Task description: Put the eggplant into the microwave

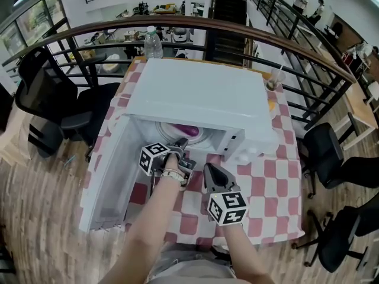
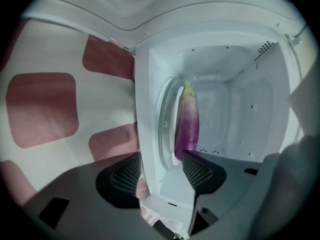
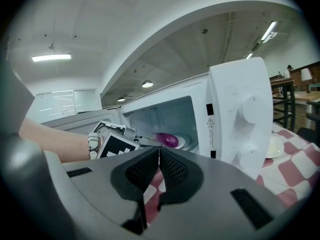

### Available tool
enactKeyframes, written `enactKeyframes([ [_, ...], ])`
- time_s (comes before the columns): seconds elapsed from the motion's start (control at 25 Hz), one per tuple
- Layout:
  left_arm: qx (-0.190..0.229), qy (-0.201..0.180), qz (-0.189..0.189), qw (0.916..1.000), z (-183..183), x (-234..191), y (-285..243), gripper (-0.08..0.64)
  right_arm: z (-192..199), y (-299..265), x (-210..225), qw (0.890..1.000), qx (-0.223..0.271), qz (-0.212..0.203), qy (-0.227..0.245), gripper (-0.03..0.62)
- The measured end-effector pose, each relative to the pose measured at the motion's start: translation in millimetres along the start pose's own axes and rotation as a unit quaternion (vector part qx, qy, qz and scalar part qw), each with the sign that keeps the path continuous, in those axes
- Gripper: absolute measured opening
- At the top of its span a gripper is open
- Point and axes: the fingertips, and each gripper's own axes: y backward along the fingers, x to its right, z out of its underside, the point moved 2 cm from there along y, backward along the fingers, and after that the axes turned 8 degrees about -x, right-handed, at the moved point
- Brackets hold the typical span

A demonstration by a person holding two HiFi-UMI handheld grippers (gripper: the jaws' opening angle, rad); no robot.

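Left fingers (image 2: 200, 173) spread wide, holding nothing. Just past them in the microwave (image 2: 250, 109), eggplant (image 2: 187, 126), lying long-ways straight ahead. Right fingers (image 3: 172, 170) pressed together, farther back.

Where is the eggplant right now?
In the head view, the eggplant lies inside the open microwave, on its glass plate, just beyond the open left gripper.

We see our left gripper (image 2: 162, 173) with its jaws wide apart. Just past them the purple eggplant (image 2: 187, 124) lies on the round plate (image 2: 164, 119) inside the white microwave (image 2: 240, 69).
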Motion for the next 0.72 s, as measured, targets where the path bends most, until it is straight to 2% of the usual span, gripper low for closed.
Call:
enactKeyframes([
  [0.36, 0.000, 0.000, 0.008, 1.0000, 26.1, 14.8, 28.6, 0.233, -25.2, 24.2, -4.6, 1.000, 0.007, 0.000, -0.010, 0.028],
  [0.56, -0.001, -0.013, 0.023, 0.9996, 42.1, 26.3, 44.6, 0.128, -36.3, 35.2, -8.1, 1.000, 0.014, -0.004, -0.008, 0.028],
  [0.72, 0.010, -0.013, 0.019, 0.9997, 48.5, 26.1, 58.5, 0.011, -40.1, 43.4, -13.2, 1.000, 0.018, -0.010, 0.000, 0.028],
])
